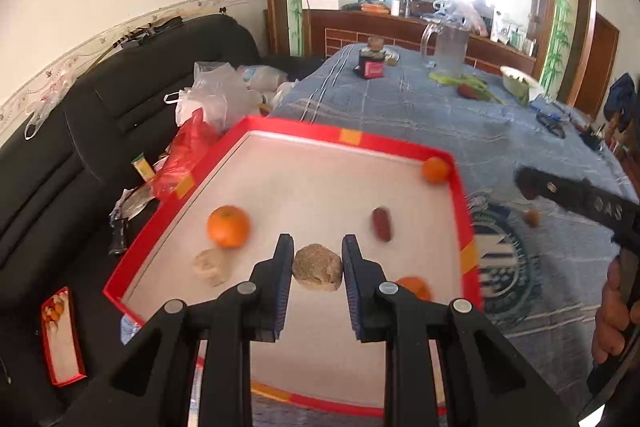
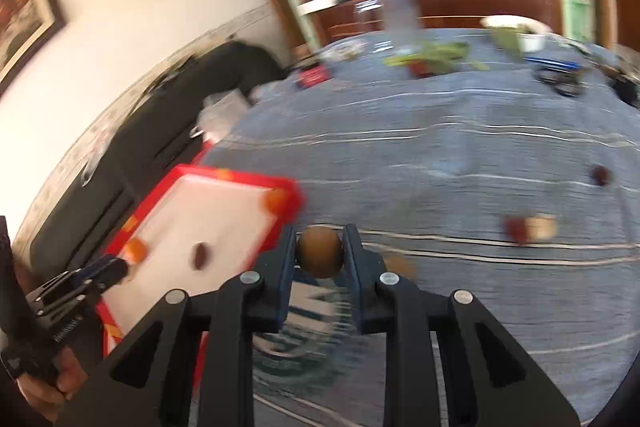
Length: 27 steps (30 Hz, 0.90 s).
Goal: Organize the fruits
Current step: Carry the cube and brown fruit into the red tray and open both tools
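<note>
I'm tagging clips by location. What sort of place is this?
Most likely a home living or dining room: a black sofa beside a table with a blue cloth, a glass pitcher on it, and a wooden sideboard behind.

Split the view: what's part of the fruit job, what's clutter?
Job: red tray, orange, red date, walnut in left gripper, round brown fruit in right gripper.
Clutter: glass pitcher, plastic bags, white bowl.

Right claw (image 2: pixel 320 251) gripping brown round fruit (image 2: pixel 320 251), red tray (image 2: pixel 180 175) left
</note>
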Available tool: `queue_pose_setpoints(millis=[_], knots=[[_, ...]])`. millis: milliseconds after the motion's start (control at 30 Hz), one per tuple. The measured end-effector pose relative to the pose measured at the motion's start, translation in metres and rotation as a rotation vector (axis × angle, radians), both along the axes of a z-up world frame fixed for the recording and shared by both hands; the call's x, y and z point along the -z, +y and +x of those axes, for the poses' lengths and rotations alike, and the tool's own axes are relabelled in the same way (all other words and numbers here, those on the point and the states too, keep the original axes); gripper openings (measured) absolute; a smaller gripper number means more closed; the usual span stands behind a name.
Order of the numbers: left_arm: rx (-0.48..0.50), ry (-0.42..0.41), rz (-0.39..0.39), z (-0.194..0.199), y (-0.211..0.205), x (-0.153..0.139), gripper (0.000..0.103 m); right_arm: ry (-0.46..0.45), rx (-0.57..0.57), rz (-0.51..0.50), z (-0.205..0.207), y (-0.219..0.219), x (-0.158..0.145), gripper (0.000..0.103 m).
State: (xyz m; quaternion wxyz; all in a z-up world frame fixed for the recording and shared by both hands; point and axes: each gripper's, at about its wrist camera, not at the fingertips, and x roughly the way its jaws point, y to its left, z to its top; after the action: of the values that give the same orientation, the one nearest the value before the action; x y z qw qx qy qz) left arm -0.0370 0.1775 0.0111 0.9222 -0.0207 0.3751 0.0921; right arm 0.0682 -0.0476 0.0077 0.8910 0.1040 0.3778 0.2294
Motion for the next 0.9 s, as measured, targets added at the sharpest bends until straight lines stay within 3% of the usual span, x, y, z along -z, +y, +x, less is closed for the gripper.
queue_pose_setpoints(millis=[167, 333, 767, 900], knots=[[0.011, 0.028, 0.005, 0.001, 0.008, 0.012, 0.024, 0.034, -0.107, -0.002, 0.007, 0.066, 0.005, 0.026], [0.017, 0.035, 0.041, 0.007, 0.01, 0.018, 0.024, 0.081, -0.139, -0.034, 0.02, 0.11, 0.016, 0.026], [-0.01, 0.079, 0.041, 0.017, 0.023, 0.034, 0.024, 0.196, -0.115, -0.095, 0.047, 0.138, 0.048, 0.026], [-0.031, 0.095, 0.038, 0.019, 0.027, 0.037, 0.025, 0.18, -0.125, -0.126, 0.045, 0.144, 0.048, 0.026]])
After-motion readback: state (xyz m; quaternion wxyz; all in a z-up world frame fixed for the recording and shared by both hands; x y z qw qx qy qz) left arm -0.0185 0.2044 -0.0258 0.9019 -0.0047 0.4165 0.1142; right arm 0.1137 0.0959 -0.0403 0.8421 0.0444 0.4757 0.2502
